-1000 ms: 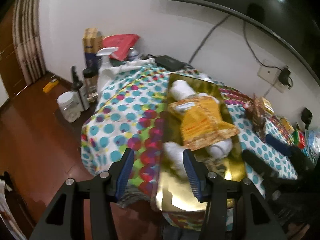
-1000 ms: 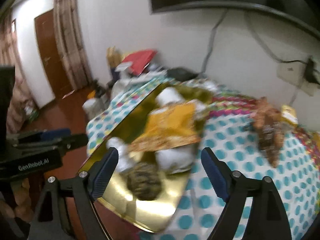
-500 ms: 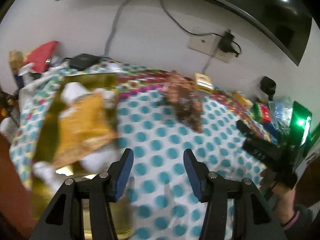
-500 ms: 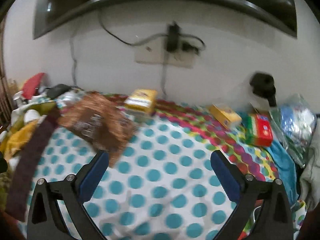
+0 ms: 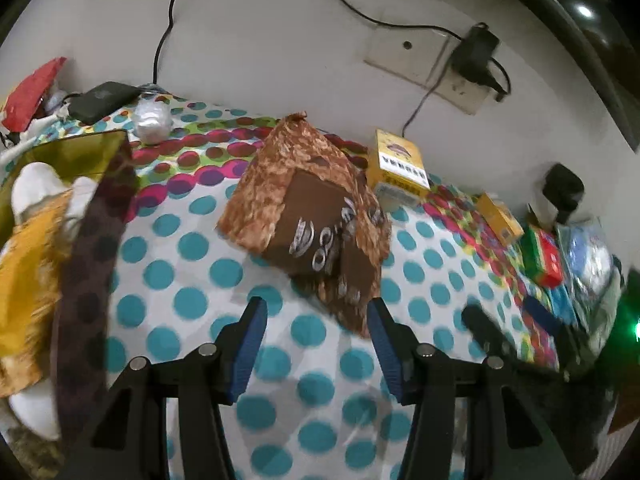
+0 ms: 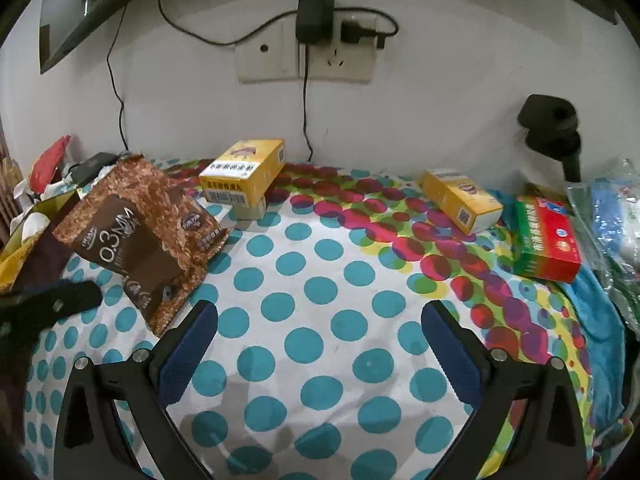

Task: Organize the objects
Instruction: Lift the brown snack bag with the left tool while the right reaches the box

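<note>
Both grippers hung empty over the spotted cloth on the worktop.

A broad bare stretch of cloth [image 6: 316, 340] lay under the right gripper [image 6: 318, 336], its jaws spread wide and touching nothing. The left gripper [image 5: 316, 340] had its jaws parted too, holding nothing, just short of the brown packet [image 5: 316, 216]. Beyond stood a yellow box [image 6: 244, 172], a smaller yellow box [image 6: 460, 200] and a red-green box [image 6: 546, 240] near the wall; a gold tray [image 5: 68, 152] crowded the left edge.
</note>
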Available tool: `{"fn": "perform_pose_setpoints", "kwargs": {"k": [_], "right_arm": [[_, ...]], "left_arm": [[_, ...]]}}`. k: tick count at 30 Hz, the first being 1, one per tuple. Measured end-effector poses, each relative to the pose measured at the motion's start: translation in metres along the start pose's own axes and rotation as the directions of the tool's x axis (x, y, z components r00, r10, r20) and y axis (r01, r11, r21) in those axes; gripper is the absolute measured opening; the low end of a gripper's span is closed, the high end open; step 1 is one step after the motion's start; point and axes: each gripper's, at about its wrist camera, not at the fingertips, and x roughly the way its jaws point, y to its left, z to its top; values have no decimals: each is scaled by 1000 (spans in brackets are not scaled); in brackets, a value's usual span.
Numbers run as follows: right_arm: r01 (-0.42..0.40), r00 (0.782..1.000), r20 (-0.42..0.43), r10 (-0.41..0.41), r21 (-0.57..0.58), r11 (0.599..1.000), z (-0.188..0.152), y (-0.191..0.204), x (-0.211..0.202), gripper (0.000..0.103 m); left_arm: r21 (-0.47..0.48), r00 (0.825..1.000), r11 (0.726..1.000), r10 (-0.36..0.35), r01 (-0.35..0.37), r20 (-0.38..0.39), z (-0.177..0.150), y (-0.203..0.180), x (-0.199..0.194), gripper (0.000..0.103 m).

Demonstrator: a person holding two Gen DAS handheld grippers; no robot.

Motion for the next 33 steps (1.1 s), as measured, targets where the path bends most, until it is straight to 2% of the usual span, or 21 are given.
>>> {"fn": "perform_pose_setpoints", "kwargs": {"k": [4, 7, 9, 10, 12, 17, 20, 26, 27, 28, 33], "right_arm": [[-33, 999, -36, 34, 21, 999, -8, -13, -11, 102], [-61, 995, -75, 63, 26, 998, -7, -15, -6, 102], [-66, 991, -118, 69, 30, 997, -12, -30, -7, 102], [-84, 987, -136, 87, 32, 996, -21, -22, 5, 102], [-81, 982, -168, 86, 37, 996, -26, -34, 8, 102], [-62, 981, -185, 63, 10, 998, -36, -60, -3, 103], [-14, 978, -207, 5, -42, 999, -42, -69, -8, 103], [-16, 978, -207, 6, -48, 999, -52, -104, -25, 103], [-16, 978, -208, 6, -49, 999, -47, -93, -18, 103], [-15, 978, -208, 5, -50, 999, -49, -100, -22, 103], [-16, 978, -208, 6, -48, 999, -49, -112, -23, 103]], "left_arm": [[-60, 1000, 998, -9, 10, 23, 11, 1, 16, 53], [-36, 998, 999, 18, -16, 55, 18, -5, 27, 53], [-25, 997, 999, 31, -29, 65, 22, -8, 34, 53], [-26, 997, 999, 29, -28, 71, 23, -9, 38, 53], [-34, 997, 999, 7, -4, 74, 25, -9, 42, 53], [-44, 993, 998, -48, 53, 110, 25, -8, 49, 53], [-27, 987, 998, -60, 64, 149, 23, -10, 48, 53], [20, 984, 998, -69, 67, 162, 22, -19, 47, 47], [28, 983, 997, -69, 65, 171, 22, -21, 45, 43], [38, 981, 997, -74, 68, 179, 21, -22, 43, 41], [138, 971, 990, -68, 36, 229, 10, -35, 24, 41]]}}
